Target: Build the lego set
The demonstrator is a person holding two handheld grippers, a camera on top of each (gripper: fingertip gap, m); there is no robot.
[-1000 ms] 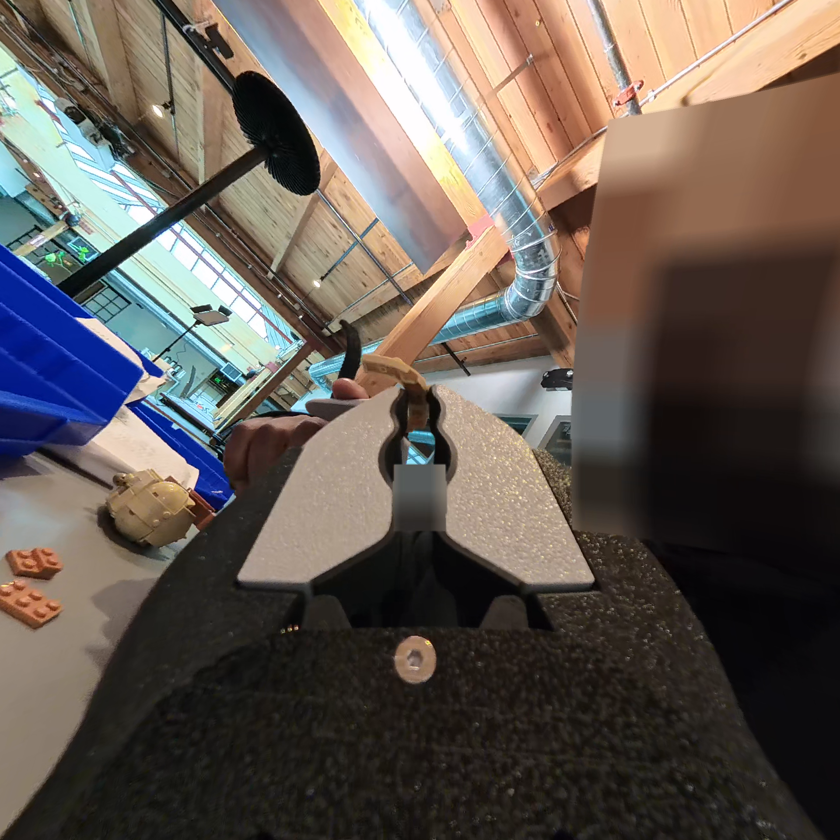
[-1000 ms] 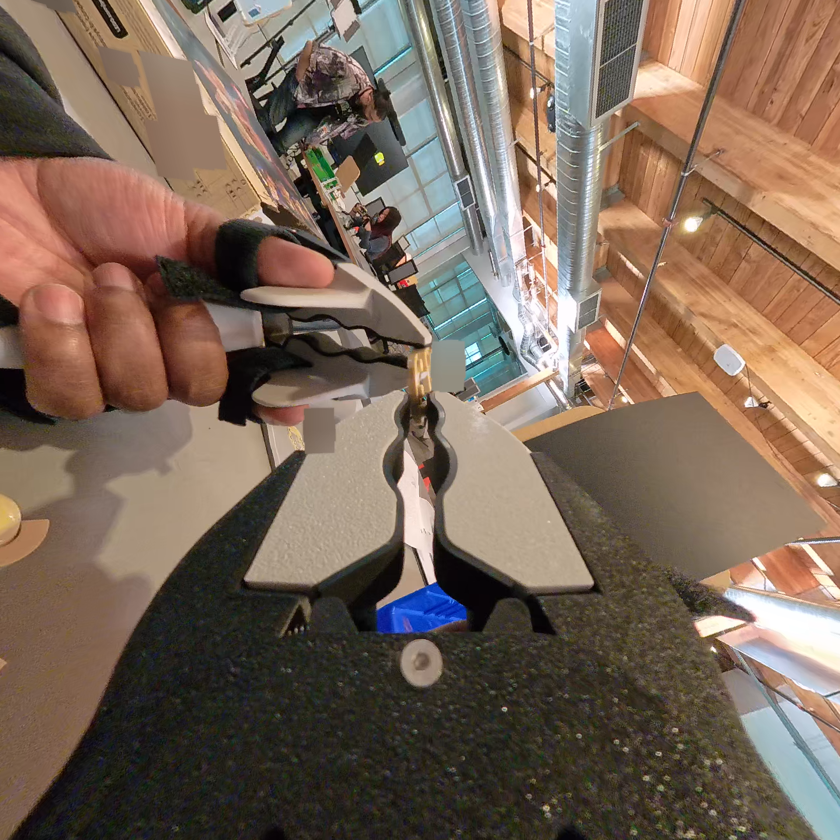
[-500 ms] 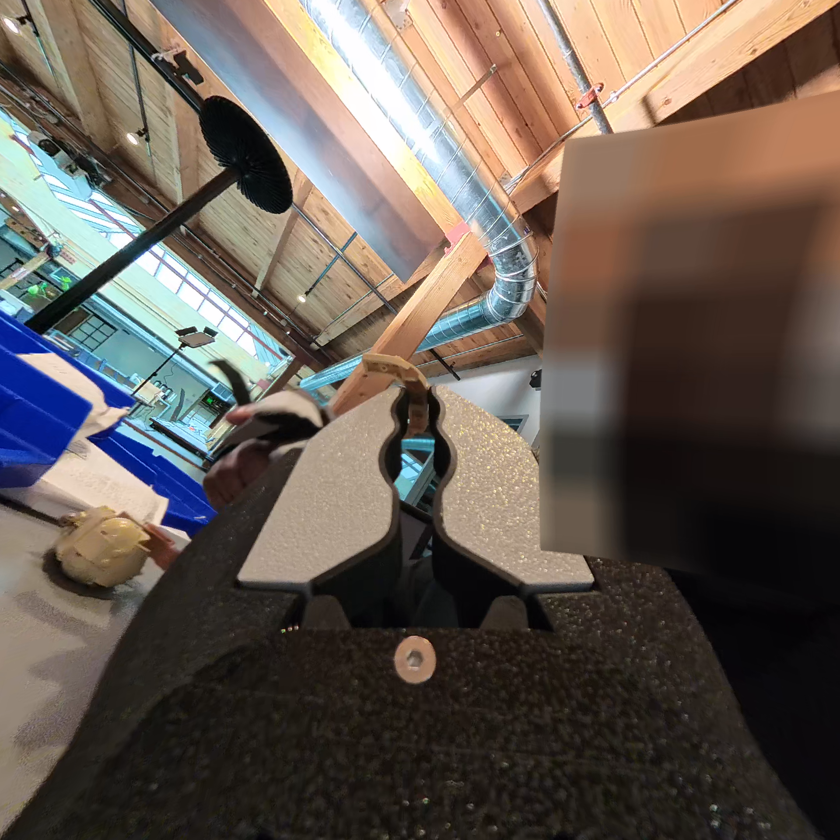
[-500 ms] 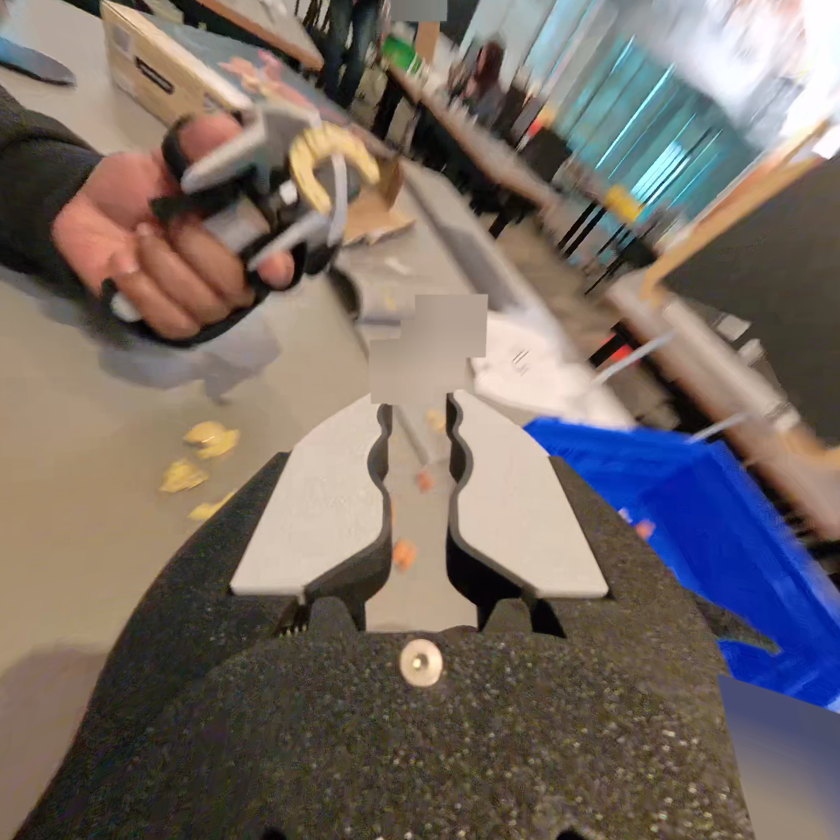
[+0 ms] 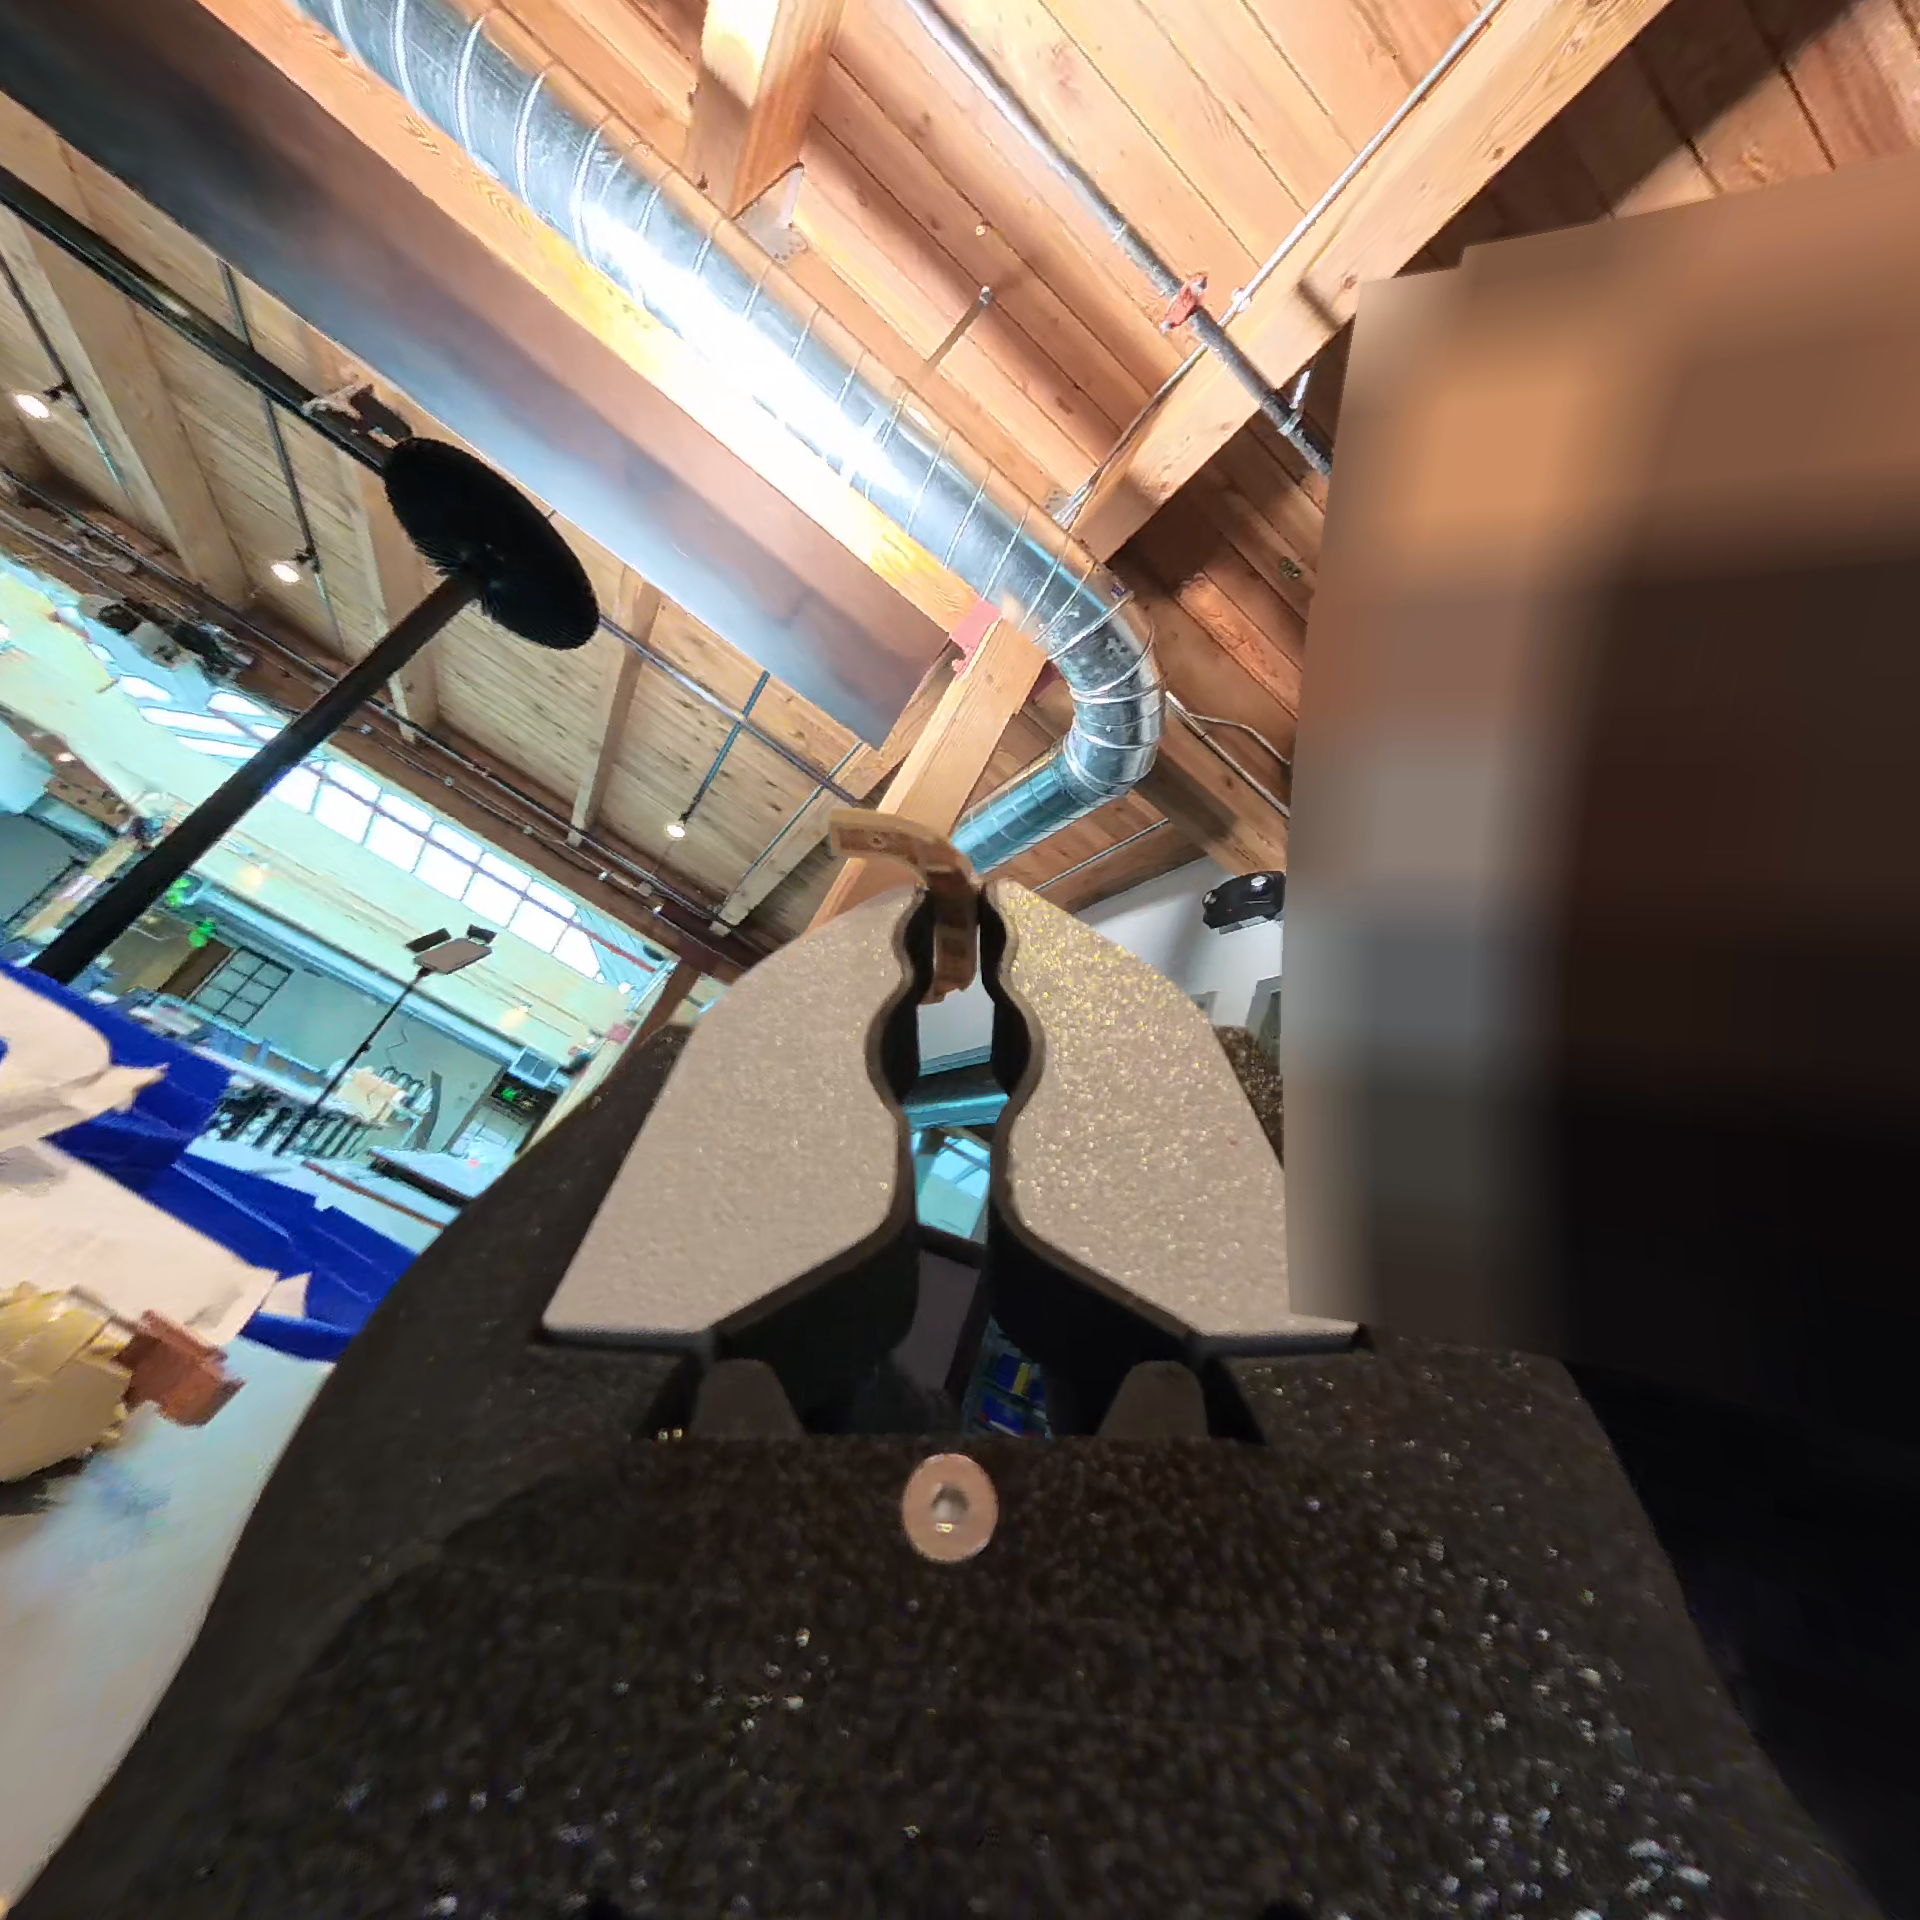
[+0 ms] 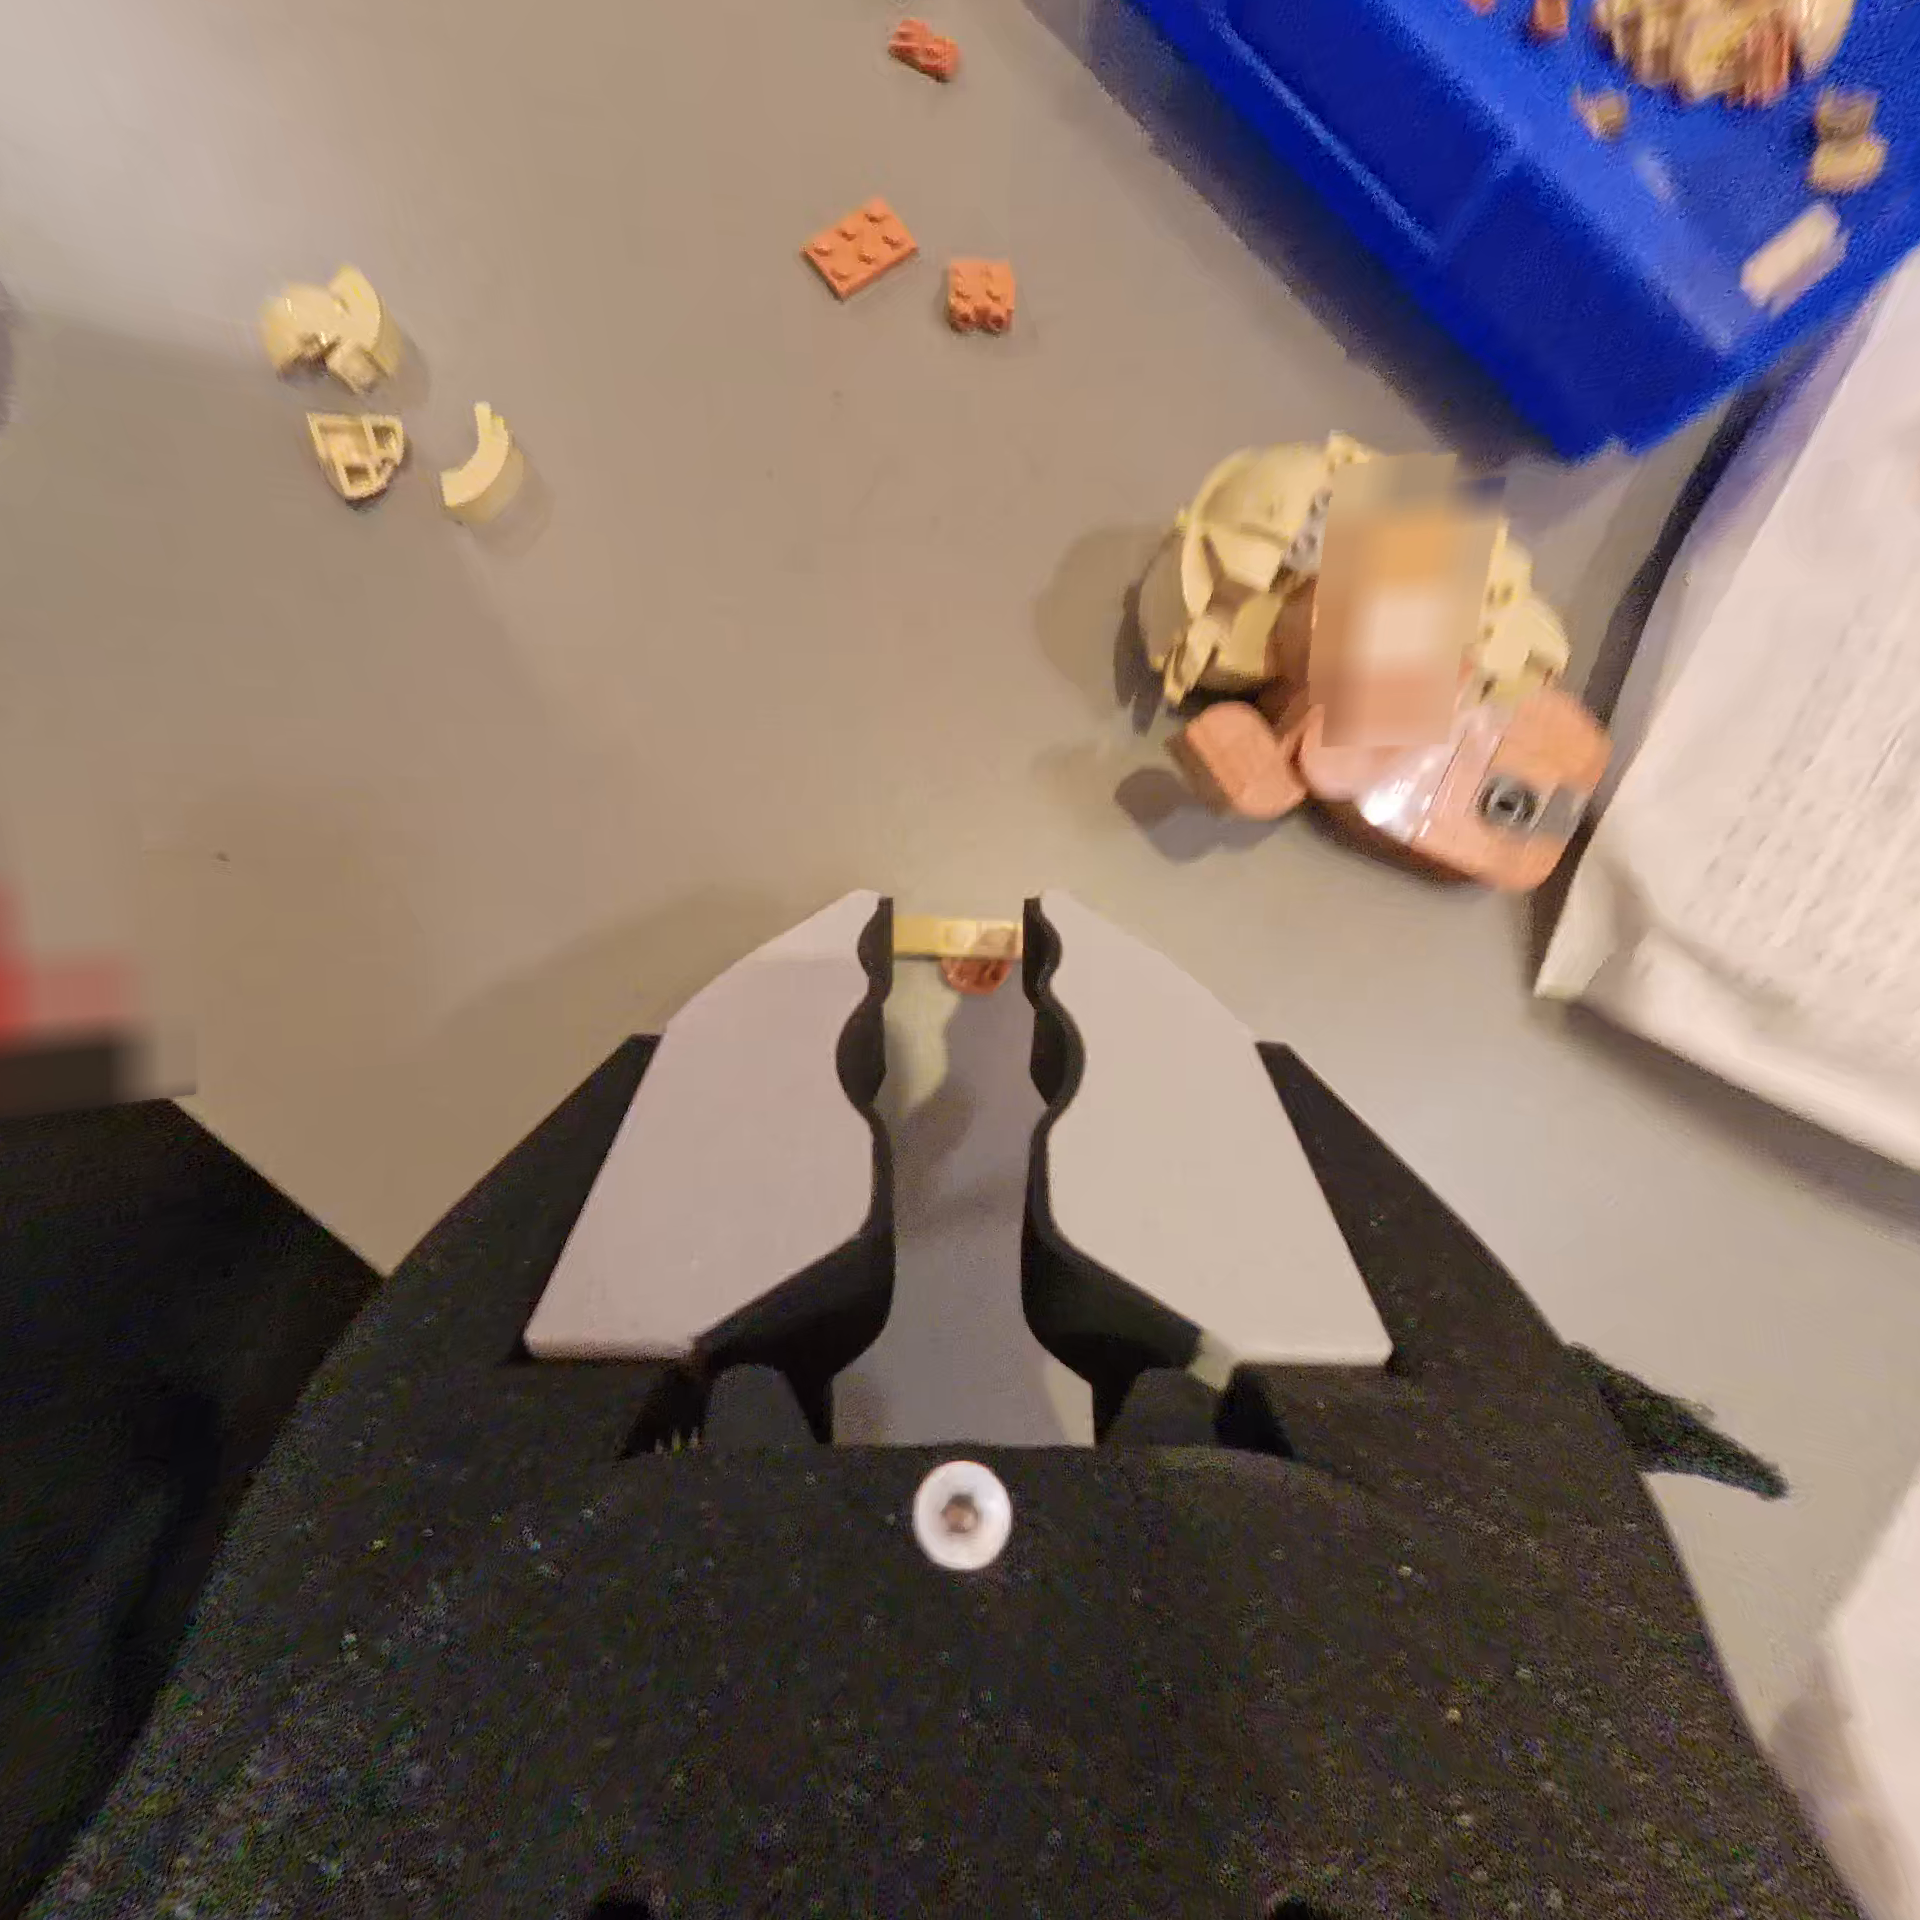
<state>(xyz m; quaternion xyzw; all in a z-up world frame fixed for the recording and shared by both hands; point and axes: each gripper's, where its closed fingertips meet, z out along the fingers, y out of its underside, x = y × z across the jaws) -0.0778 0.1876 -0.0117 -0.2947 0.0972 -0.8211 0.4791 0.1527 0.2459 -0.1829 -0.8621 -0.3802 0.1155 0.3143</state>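
Pinching a tan arch piece (image 5: pixel 940 914), the left gripper (image 5: pixel 951 904) hides its base; right gripper (image 6: pixel 958 914) clasps a gold plate (image 6: pixel 956 936).

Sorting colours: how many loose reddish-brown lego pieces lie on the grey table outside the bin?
4: one top centre, a flat plate, a brick beside it, one partly hidden between the right tool's fingers.

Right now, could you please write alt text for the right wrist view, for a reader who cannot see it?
The right gripper points down at a grey table, with a small tan piece spanning the gap between its fingertips. Beyond lie a half-built tan and brown lego model, loose tan pieces, brown plates and a blue bin.
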